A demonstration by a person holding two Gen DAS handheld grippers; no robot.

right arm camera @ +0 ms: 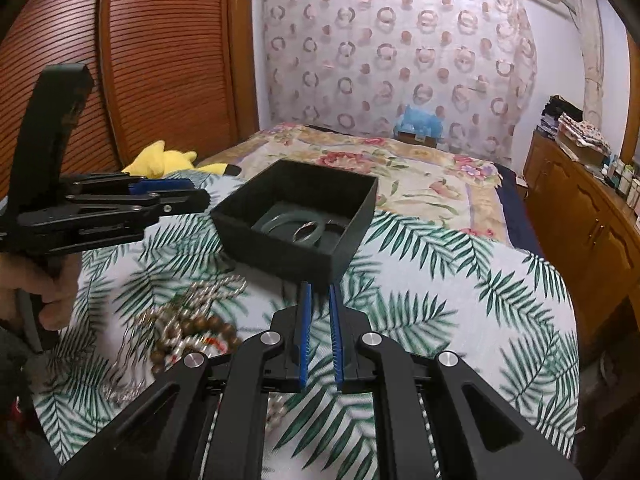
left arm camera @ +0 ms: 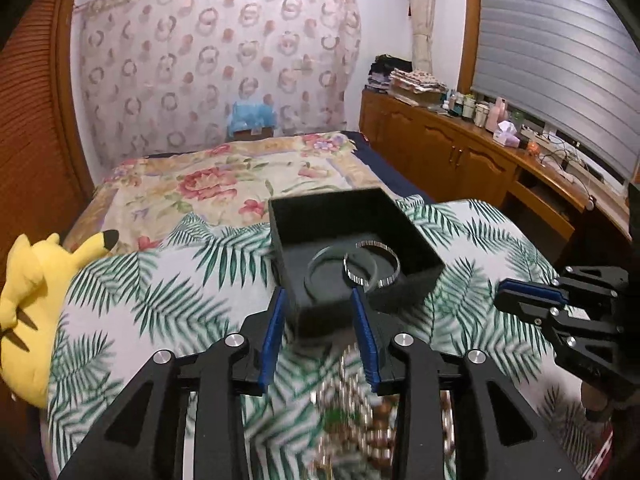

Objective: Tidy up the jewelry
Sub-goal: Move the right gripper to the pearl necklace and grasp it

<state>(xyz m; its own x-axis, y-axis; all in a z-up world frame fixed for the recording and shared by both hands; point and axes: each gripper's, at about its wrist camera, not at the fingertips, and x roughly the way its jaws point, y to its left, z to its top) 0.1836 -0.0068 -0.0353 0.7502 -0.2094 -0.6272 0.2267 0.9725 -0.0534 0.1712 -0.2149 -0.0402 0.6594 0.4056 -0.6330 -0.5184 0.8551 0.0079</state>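
On the palm-print cloth [right arm camera: 440, 280], the left gripper [left arm camera: 318, 300] stands partly open and empty above loose jewelry [right arm camera: 192, 320] at the near edge. Centre: black box [right arm camera: 296, 216] holding bangles [left arm camera: 372, 266]. Right gripper [right arm camera: 318, 292], nearly closed, holds nothing.

box [left arm camera: 356, 216]: we see it on the leaf cloth [left arm camera: 168, 300], toward the cloth's far edge
bangle [left arm camera: 340, 272]: in the box, flat on its floor
ring band [left arm camera: 372, 264]: in the box, lying partly over the bangle's right side
beads [right arm camera: 192, 332]: on the cloth, nearer us than the box and to its left in the right wrist view
left claw [left arm camera: 320, 300]: just before the box's near wall, above the beads
right claw [right arm camera: 320, 292]: just before the box's near corner, right of the beads
plush [left arm camera: 36, 280]: at the cloth's left edge
bed [left arm camera: 224, 176]: behind the cloth
cabinet [left arm camera: 460, 148]: right of the bed, along the wall
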